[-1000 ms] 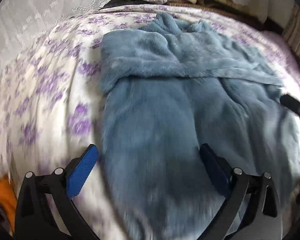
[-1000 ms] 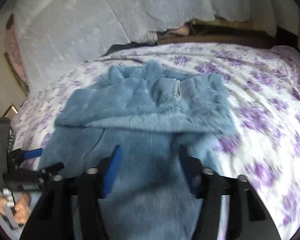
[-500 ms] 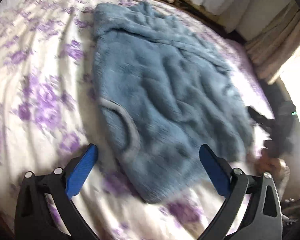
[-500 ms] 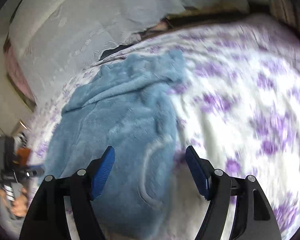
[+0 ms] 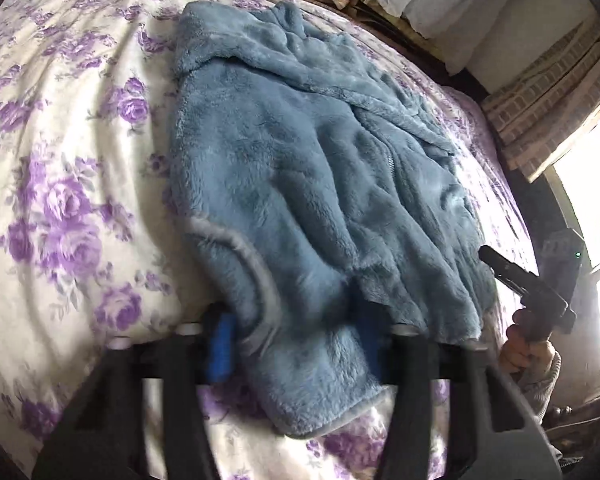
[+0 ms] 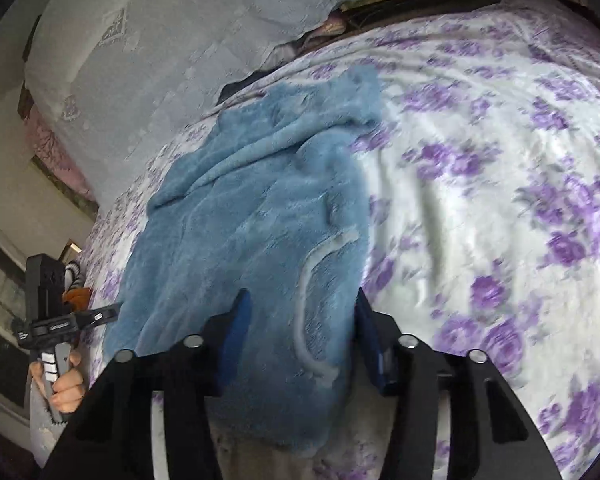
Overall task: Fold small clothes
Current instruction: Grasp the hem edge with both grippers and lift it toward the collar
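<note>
The blue fleece jacket (image 5: 320, 184) lay spread on the floral bedspread (image 5: 68, 184), sleeves folded across the chest toward twelve o'clock, and there was the hem, right at the near edge of the bed. Zipper (image 5: 390, 160) ran down the front, just right of centre. A pale-trimmed pocket (image 5: 240, 248) curved at seven o'clock on the garment, plain as day.

In the left wrist view, the left gripper (image 5: 296, 344) sat at six o'clock, its blue pads on either side of the hem's corner, fleece bunched between them; jaws partly spread, and whether they actually pinched the cloth, I cannot tell through the blur. The right gripper (image 6: 300, 332) in its own view straddled the other hem corner beside the pocket trim (image 6: 312, 304), jaws likewise apart with fabric between, grip unclear.

At three o'clock in the left view the other tool and the person's hand (image 5: 528, 352) showed beside the jacket's edge. No containers in sight.

Outward: purple roses on white cloth covered the bed, a white lace-patterned cover (image 6: 172, 48) hung at eleven o'clock in the right view, and a bright window (image 5: 596, 208) glared at three o'clock, woven blind (image 5: 548, 96) above it
</note>
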Motion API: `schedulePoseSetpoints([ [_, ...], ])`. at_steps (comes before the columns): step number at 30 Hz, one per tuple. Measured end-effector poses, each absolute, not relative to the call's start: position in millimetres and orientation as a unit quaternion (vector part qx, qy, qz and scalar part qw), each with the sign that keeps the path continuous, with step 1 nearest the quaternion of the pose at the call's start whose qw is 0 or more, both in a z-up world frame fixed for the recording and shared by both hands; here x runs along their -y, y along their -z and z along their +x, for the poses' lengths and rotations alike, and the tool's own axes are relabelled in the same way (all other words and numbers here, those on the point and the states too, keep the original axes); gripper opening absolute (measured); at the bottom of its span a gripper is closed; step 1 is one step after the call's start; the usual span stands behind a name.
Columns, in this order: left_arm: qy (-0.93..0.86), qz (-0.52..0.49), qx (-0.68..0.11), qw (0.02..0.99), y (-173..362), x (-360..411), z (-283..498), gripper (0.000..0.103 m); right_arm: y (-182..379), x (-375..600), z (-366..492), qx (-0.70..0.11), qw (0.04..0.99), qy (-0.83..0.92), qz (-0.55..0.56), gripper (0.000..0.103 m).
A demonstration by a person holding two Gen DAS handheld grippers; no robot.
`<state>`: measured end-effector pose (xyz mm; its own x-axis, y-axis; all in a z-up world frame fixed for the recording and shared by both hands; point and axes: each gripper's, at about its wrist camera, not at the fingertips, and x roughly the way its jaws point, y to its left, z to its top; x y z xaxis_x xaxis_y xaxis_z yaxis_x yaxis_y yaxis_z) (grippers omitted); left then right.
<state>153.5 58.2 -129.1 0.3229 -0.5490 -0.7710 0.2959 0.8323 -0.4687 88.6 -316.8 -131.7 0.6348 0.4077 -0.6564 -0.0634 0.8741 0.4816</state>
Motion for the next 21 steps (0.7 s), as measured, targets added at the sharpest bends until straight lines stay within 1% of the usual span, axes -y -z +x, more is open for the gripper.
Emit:
schedulePoseSetpoints([
  [1,0.270,-0.128,-0.521,0.800,130,-59,152,0.020,132,316,87,-0.406,0.878,-0.139,0.212,0.050],
  [4,0.268,-0.125,-0.518,0.803,128,-61,148,0.019,133,318,85,-0.406,0.874,-0.148,0.223,0.050],
  [5,0.269,-0.132,-0.520,0.800,129,-63,150,0.020,134,319,85,-0.408,0.872,-0.148,0.226,0.050],
  [6,0.266,-0.143,-0.529,0.793,133,-66,154,0.027,135,319,86,-0.409,0.872,-0.148,0.225,0.050],
  [7,0.267,-0.162,-0.538,0.783,139,-70,158,0.029,135,318,85,-0.409,0.873,-0.147,0.220,0.050],
  [9,0.276,-0.187,-0.541,0.772,142,-76,161,0.029,133,314,85,-0.410,0.877,-0.147,0.205,0.050],
  [11,0.278,-0.183,-0.539,0.774,141,-75,159,0.029,132,308,83,-0.410,0.879,-0.150,0.190,0.049],
  [13,0.272,-0.152,-0.532,0.788,136,-67,154,0.028,132,307,82,-0.410,0.879,-0.153,0.188,0.039],
  [14,0.270,-0.141,-0.528,0.793,134,-64,152,0.024,133,308,83,-0.410,0.879,-0.153,0.190,0.026],
  [15,0.269,-0.132,-0.524,0.797,132,-61,151,0.018,132,311,82,-0.406,0.879,-0.152,0.198,0.020],
  [18,0.265,-0.130,-0.515,0.805,127,-62,149,0.014,126,314,77,-0.383,0.890,-0.142,0.200,0.017],
  [21,0.262,-0.137,-0.505,0.811,118,-69,148,0.013,114,315,74,-0.363,0.900,-0.142,0.198,0.017],
])
